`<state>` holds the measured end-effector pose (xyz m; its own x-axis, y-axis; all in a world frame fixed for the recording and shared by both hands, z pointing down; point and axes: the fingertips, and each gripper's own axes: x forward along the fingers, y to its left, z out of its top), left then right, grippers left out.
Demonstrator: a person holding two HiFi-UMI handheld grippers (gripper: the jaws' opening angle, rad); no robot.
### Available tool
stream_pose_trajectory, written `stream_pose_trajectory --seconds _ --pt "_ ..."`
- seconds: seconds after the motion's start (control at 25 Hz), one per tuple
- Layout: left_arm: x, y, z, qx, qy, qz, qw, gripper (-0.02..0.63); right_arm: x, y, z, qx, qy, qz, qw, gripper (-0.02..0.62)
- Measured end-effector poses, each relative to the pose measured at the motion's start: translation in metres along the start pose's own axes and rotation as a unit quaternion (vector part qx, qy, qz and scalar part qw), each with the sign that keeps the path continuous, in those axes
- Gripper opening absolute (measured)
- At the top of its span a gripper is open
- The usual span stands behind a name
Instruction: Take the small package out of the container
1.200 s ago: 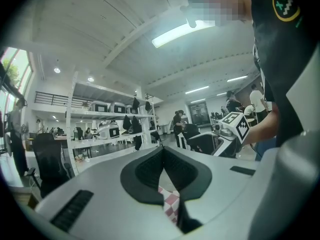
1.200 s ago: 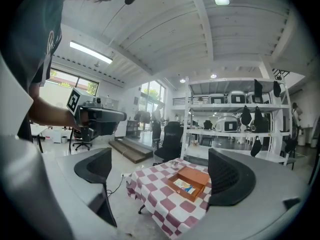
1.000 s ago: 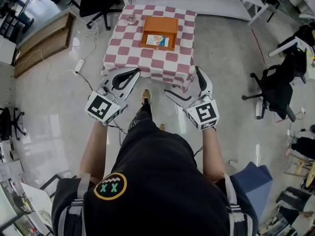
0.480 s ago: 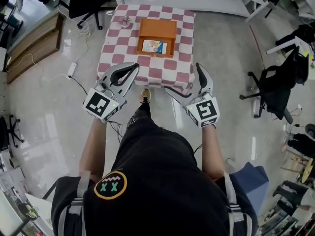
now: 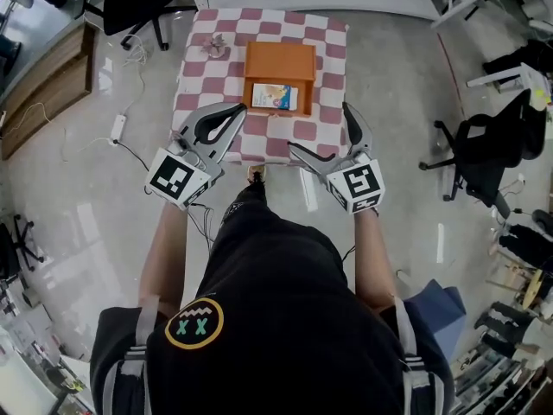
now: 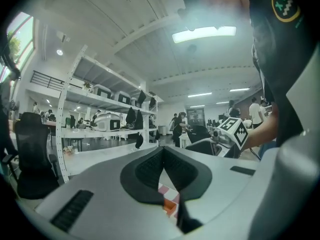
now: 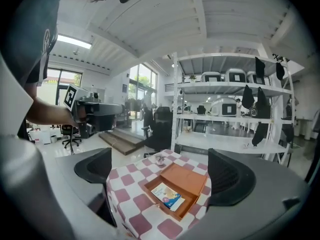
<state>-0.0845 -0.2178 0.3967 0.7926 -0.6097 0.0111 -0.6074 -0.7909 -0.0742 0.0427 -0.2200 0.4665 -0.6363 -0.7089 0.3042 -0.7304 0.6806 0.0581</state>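
Package (image 7: 167, 196) lies in container (image 7: 189, 179), ahead of right gripper (image 7: 161, 171), jaws apart.

A small table (image 5: 327, 69) draped in a pink-and-white checked cloth was seen, on which an open orange container (image 5: 281, 62) was set centrally, with a small pale object (image 5: 212, 50) placed left of that container.

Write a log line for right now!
left gripper shut, empty | right gripper open, empty | package in box | box on table
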Motion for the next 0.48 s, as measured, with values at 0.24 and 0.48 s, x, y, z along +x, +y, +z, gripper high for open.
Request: stream_pose_trajectory --seconds 0.24,0.48 --pt "0.012 0.053 -0.011 -0.019 0.001 -0.009 0.9998 0.017 0.057 -0.022 -0.007 0.013 0.031 -0.008 0.999 0.597" --pt "0.02 0.087 -0.024 -0.034 0.001 -0.018 0.9993 0.017 0.096 -0.038 -0.022 0.023 0.06 -0.019 0.998 0.597"
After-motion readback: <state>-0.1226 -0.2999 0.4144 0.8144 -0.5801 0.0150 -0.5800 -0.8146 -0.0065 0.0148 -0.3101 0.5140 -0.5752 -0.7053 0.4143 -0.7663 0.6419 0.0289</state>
